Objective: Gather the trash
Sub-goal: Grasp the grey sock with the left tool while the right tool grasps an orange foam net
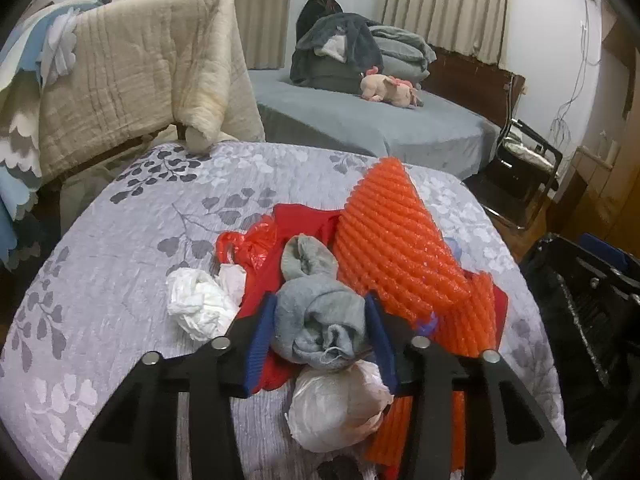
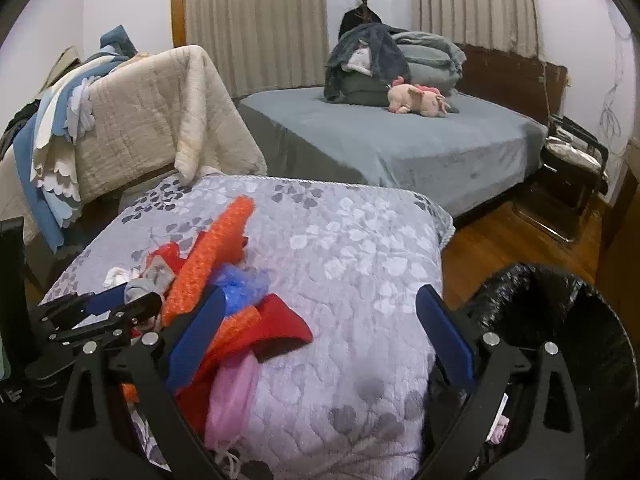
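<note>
A heap of trash lies on the floral bedspread (image 1: 120, 280). It holds an orange foam net (image 1: 392, 248), a red plastic bag (image 1: 248, 244), crumpled white paper (image 1: 200, 300) and a white plastic wad (image 1: 340, 404). My left gripper (image 1: 320, 300) is shut on a rolled grey sock (image 1: 320, 324), with both blue pads pressing its sides. The right wrist view shows this gripper (image 2: 116, 304) at the heap's left. My right gripper (image 2: 322, 292) stands open over bare bedspread, its left finger beside the orange net (image 2: 212, 256) and a pink bag (image 2: 236, 396).
A bin lined with a black bag (image 2: 560, 320) stands at the right of the bedspread's edge. A beige quilt hangs over a chair (image 1: 140, 80) at the back left. Beyond are a grey bed (image 2: 400, 140) with folded blankets and a pink plush toy (image 2: 420, 100), and a black chair (image 2: 576, 160).
</note>
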`<move>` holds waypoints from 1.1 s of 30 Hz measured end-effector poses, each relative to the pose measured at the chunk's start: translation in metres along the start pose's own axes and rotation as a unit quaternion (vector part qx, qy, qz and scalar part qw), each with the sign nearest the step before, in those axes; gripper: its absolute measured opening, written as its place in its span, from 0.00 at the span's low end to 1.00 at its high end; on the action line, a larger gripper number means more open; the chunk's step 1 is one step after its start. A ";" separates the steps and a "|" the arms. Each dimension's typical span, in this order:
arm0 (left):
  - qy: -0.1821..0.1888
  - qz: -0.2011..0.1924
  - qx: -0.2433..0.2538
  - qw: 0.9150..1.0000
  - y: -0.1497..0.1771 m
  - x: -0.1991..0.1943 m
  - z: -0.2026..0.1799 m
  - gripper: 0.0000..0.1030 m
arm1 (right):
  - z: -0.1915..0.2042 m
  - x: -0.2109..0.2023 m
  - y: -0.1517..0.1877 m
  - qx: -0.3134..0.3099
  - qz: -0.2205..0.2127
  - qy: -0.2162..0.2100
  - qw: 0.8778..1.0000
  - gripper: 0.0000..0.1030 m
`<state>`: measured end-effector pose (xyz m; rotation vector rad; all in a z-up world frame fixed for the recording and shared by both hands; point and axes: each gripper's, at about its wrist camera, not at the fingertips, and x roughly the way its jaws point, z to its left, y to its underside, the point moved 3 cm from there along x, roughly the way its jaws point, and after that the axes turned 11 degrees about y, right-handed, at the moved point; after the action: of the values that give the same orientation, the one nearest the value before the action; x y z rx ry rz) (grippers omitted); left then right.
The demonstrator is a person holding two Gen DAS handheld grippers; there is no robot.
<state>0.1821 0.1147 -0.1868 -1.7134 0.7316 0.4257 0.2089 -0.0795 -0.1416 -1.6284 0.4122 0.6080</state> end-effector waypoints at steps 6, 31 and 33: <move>0.010 -0.014 -0.012 1.000 -0.003 -0.012 0.004 0.37 | 0.015 0.000 -0.008 -0.008 -0.005 -0.020 1.000 0.82; -0.007 -0.057 -0.013 0.998 -0.014 -0.045 0.033 0.36 | 0.094 0.031 -0.001 -0.070 0.057 -0.104 0.990 0.20; -0.007 -0.058 -0.013 0.998 -0.015 -0.046 0.033 0.36 | 0.097 0.028 -0.002 -0.073 0.052 -0.105 0.990 0.15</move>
<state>0.1610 0.1598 -0.1559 -1.7653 0.6153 0.3669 0.2176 0.0182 -0.1639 -1.6694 0.3051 0.8975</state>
